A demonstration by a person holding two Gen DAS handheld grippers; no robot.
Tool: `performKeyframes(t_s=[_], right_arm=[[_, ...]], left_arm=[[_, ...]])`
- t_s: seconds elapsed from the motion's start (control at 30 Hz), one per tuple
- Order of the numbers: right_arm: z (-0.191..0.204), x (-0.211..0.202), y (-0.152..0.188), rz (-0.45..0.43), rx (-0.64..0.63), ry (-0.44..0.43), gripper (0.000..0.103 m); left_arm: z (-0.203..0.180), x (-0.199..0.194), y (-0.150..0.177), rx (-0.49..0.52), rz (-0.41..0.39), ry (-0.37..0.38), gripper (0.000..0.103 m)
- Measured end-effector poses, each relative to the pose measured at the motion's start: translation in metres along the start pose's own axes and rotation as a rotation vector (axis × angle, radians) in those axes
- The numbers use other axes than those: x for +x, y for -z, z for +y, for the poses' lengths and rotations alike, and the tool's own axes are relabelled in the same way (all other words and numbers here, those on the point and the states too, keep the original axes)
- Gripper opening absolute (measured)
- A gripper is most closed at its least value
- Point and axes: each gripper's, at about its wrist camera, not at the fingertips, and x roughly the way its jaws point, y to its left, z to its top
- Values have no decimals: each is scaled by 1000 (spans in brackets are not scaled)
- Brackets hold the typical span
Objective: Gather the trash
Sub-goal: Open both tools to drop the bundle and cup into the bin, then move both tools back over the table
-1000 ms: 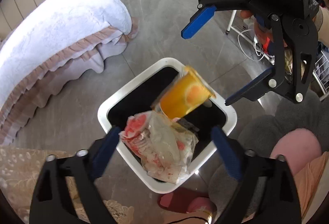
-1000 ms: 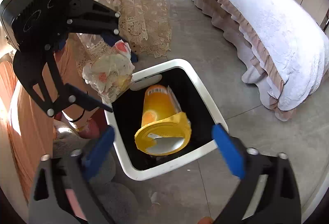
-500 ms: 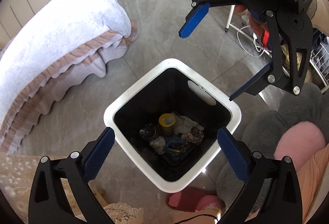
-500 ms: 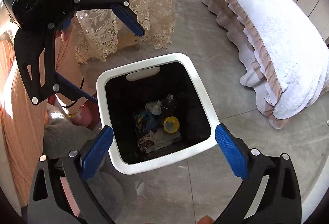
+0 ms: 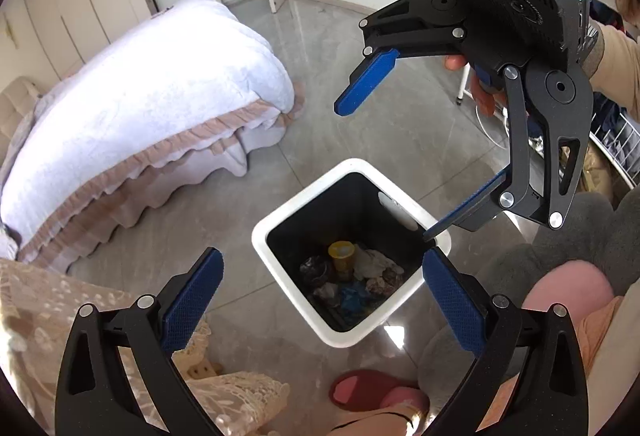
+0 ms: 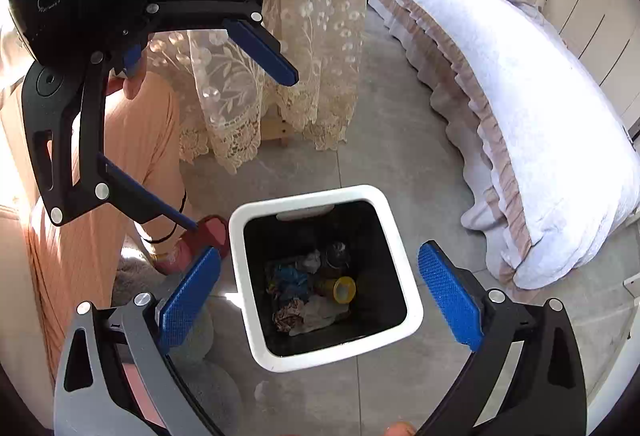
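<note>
A white square trash bin with a black liner stands on the grey floor; it also shows in the right wrist view. Inside lie a yellow cup, crumpled wrappers and other trash. My left gripper is open and empty, high above the bin. My right gripper is open and empty, also above the bin. Each gripper shows in the other's view: the right gripper and the left gripper.
A bed with a white quilt stands beside the bin. A lace-covered table is close by. The person's pink slippers and a grey rug lie next to the bin.
The yellow cup and the wrapper bundle dropped from the grippers into the bin. Both grippers then rose higher above the bin, open and empty.
</note>
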Motion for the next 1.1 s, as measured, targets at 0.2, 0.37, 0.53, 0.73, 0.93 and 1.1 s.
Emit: performKeyframes(t_s=[0.2,0.37,0.53,0.73,0.93,1.1], right_arm=[[11,-24,-34,-129,1,-28,99],[22,-33,-66,-214,-8,-56,99],[38,-36,-99,-281,-45,-82,99],[59,-33,-142,-328,-94,-125,99],[79,-26,-184,-356,-128,-167,99],[94,-17,-223,-381,-137,-198,99]], left_arm=[[9,-50,14,-70,-43,-81,98],[23,-89,27,-130,-63,-191,98],[39,-126,45,-207,-80,-300,98],[59,-166,73,-339,-108,-423,98],[78,-197,100,-446,-108,-546,98],[95,-221,127,-546,-107,-634,98]])
